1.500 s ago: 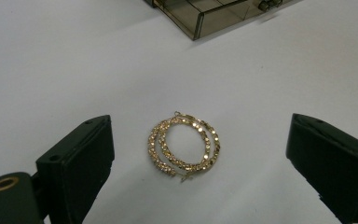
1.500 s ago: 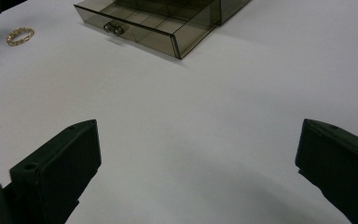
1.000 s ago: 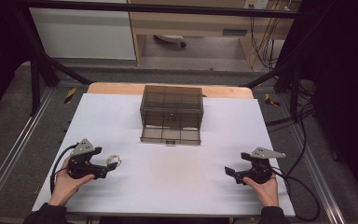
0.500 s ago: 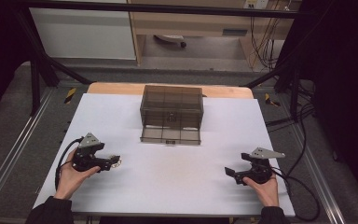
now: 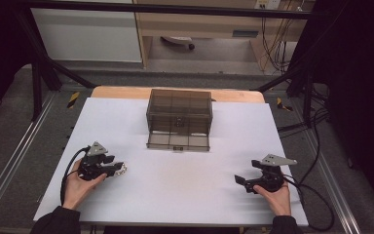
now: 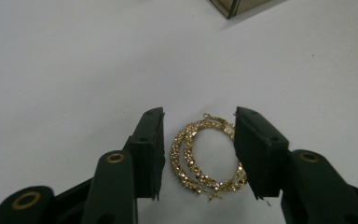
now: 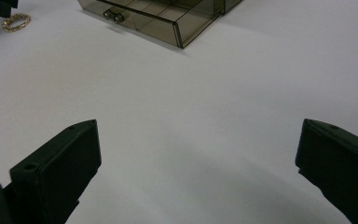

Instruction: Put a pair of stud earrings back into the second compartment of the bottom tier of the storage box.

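Two gold hoop earrings (image 6: 208, 156) lying flat on the white tabletop (image 5: 185, 185), between the left gripper's fingers (image 6: 150, 151).

Earrings overlap, studded with small stones, sit at the tabletop's left front; both fingers flank them, partly spread, right finger at the hoops' edge, contact unclear, nothing lifted. Left gripper (image 5: 116, 168) held by one hand (image 5: 75, 187), cable looping behind. One smoky transparent drawer box (image 5: 179, 113) at the centre rear, well apart from the earrings, its bottom drawer (image 5: 177, 142) pulled out. Right gripper (image 5: 239, 181) at the right front in the other hand (image 5: 275, 197), fingers (image 7: 58, 175) spread wide over bare tabletop, holding nothing.
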`<state>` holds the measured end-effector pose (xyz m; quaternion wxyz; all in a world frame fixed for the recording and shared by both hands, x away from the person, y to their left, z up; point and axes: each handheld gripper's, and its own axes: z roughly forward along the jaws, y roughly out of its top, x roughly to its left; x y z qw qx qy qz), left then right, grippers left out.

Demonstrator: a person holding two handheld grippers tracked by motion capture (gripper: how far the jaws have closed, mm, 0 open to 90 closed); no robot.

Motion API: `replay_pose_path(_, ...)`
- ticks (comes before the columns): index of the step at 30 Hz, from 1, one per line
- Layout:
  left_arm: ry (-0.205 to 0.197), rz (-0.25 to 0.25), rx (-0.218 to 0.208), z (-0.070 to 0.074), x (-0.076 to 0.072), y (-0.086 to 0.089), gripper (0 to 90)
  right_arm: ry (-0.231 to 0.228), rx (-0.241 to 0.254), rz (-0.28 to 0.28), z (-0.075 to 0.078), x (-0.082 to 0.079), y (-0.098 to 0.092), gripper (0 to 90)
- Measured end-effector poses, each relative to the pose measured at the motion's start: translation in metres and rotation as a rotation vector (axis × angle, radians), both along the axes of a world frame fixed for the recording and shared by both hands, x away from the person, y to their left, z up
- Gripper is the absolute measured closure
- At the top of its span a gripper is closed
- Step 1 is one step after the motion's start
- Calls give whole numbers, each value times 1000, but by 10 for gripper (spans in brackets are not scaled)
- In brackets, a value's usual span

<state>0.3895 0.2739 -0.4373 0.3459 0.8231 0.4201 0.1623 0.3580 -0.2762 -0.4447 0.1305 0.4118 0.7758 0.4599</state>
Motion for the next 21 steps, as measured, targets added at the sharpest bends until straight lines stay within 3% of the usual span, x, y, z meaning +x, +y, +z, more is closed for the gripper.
replay_pose_path(12, 28, 9, 13, -3, 0, 0, 730, 0, -1, 1, 0, 0, 0, 8)
replay_pose_path(21, 9, 21, 50, -5, 0, -3, 848, 0, -2, 3, 0, 0, 0, 7)
